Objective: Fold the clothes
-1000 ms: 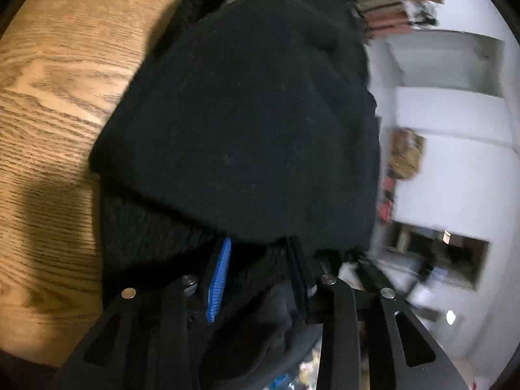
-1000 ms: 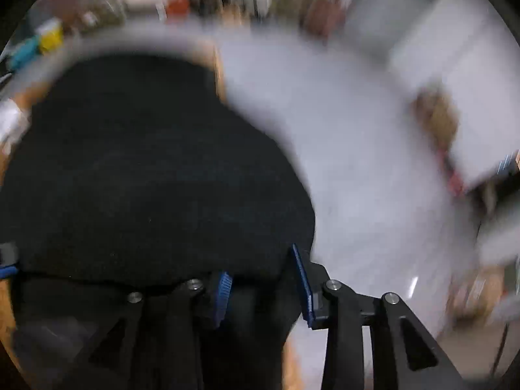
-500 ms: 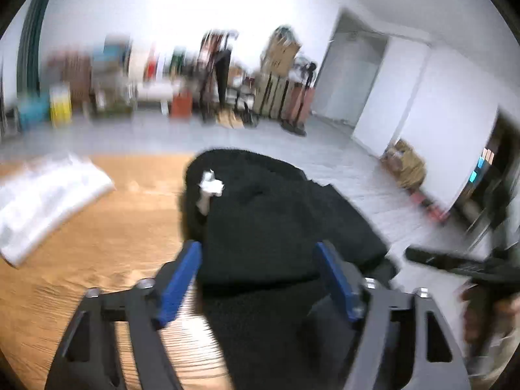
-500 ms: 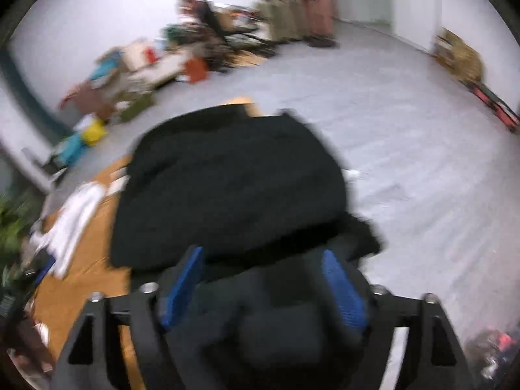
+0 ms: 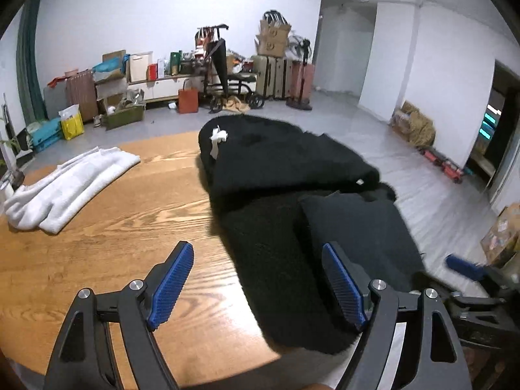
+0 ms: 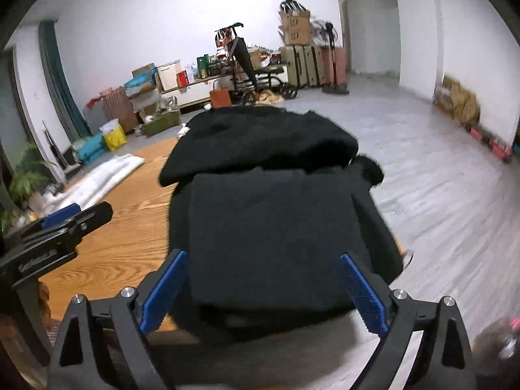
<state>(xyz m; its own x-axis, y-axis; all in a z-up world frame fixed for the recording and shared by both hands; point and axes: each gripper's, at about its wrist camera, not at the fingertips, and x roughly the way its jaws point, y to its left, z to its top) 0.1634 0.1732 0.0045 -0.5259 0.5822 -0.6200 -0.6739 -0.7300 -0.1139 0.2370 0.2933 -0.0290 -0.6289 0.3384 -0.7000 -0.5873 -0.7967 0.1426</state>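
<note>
Both black two-finger grippers with blue ribbed pads hold nothing. On the left gripper (image 5: 256, 287) the jaws stand wide apart above the round oak-grain wooden table (image 5: 113, 227); the folded black fleece garment (image 5: 292, 195) lies ahead and to its right, clear of the pads. On the right gripper (image 6: 263, 295) the jaws are opening, with the garment's near folded edge between them, pads not pressing it. A crumpled white cloth (image 5: 65, 178) lies far left of the left gripper.
</note>
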